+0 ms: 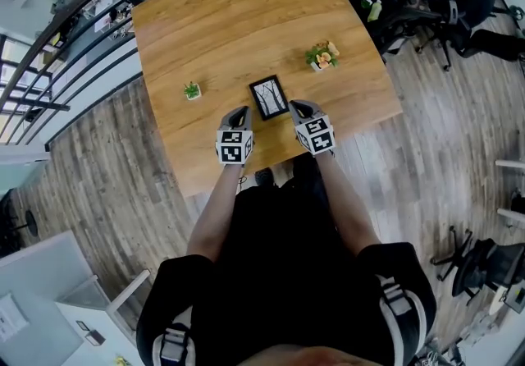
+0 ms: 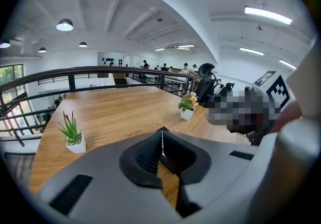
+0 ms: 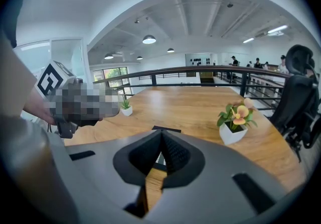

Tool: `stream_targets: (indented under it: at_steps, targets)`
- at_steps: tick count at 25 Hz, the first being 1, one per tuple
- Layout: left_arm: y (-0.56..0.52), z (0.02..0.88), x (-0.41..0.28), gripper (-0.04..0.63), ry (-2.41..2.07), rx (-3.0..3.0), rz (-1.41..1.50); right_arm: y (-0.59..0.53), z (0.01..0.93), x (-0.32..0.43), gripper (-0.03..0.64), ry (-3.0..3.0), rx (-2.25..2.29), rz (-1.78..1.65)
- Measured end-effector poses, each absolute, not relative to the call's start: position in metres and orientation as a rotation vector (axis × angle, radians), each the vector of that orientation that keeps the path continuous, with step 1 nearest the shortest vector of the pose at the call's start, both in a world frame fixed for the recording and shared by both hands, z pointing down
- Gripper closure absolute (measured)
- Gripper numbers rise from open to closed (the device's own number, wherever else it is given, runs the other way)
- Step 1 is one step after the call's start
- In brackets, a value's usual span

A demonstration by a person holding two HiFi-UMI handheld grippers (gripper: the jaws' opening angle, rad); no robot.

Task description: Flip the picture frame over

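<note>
The left gripper (image 2: pixel 161 140) has its two fingers pressed together along a thin seam. Nothing is caught between them, and only bare wood shows through the notch below. The right gripper (image 3: pixel 161 140) is closed the same way and is just as empty (the pale sliver in its notch is the frame lying beyond, not something gripped).

In the head view, the two closed tips sit low over the near part of the table (image 1: pixel 205 20), one on each side of the picture frame (image 1: pixel 269 98). The left tip is just beside the frame's near left corner and the right tip just beside its near right edge. Whether either touches it, I cannot tell. The frame lies flat and slightly turned, picture side up, with a black border around a pale print of bare branches.

I read this flanking stance as suited to a thin, flat thing that gives one hand little to grab. Closed tips can pry at an edge from one side and steady it from the other. The scene fits hands arriving at a frame to be turned face down, and equally hands leaving one just laid face up.

Farther out, a small green plant (image 1: pixel 192 91) on the left and a pot of flowers (image 1: pixel 322 55) at the right rear stand well apart from the frame, so there is room to turn it.
</note>
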State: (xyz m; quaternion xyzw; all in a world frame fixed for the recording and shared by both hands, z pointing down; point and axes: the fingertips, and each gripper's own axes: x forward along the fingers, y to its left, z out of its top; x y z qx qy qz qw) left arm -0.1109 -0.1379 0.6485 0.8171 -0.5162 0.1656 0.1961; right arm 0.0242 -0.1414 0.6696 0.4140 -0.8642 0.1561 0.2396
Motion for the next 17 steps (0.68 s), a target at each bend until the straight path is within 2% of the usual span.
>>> stream_targets:
  at_steps: [17]
  targets:
    - [-0.126, 0.640, -0.122, 0.570, -1.402, 2.337, 0.450, -0.124, 0.668, 0.018, 0.609, -2.326, 1.201, 0.440]
